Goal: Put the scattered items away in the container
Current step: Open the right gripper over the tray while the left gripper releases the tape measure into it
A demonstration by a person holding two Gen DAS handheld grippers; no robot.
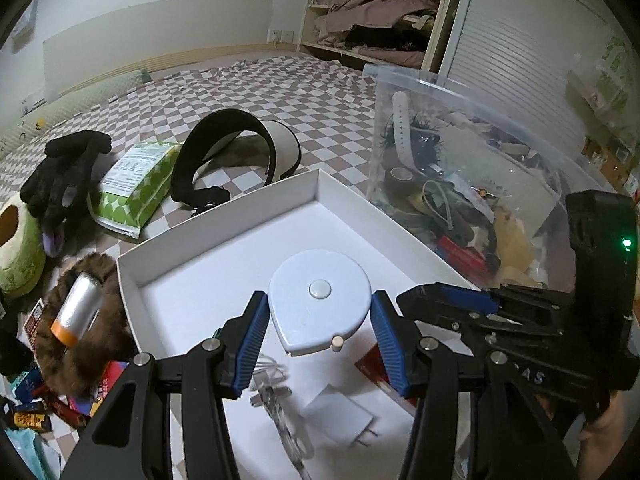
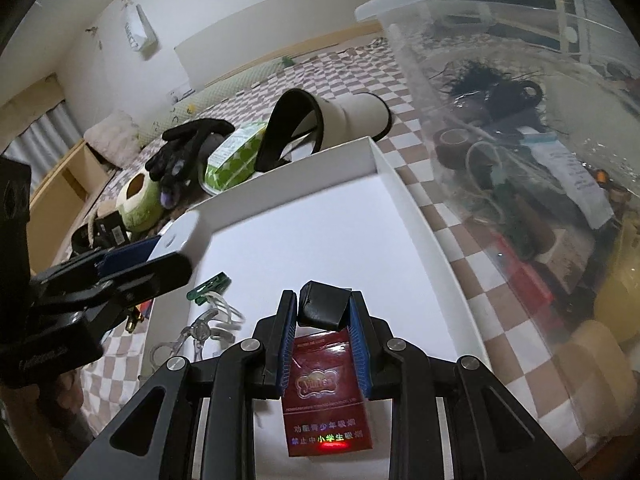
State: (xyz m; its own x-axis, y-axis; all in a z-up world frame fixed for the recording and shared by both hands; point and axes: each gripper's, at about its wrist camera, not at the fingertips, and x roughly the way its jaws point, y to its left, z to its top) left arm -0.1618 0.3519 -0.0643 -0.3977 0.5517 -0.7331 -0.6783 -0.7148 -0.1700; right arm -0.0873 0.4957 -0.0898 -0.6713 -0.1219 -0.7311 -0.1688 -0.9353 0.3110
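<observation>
Left gripper: blue-padded fingers clasping a white teardrop-shaped plastic tape-measure case with a round centre button, held over the shallow white cardboard box tray on the checked bedsheet. Right gripper: fingers clenched on a small black folded pouch-like item, above a dark red cigarette pack lying in the tray (gold emblem illegible; Chinese warning text partly readable, "小学生"). Clear plastic storage bin, already cluttered, stands just beside the tray.

White tape measure in left claw
</observation>
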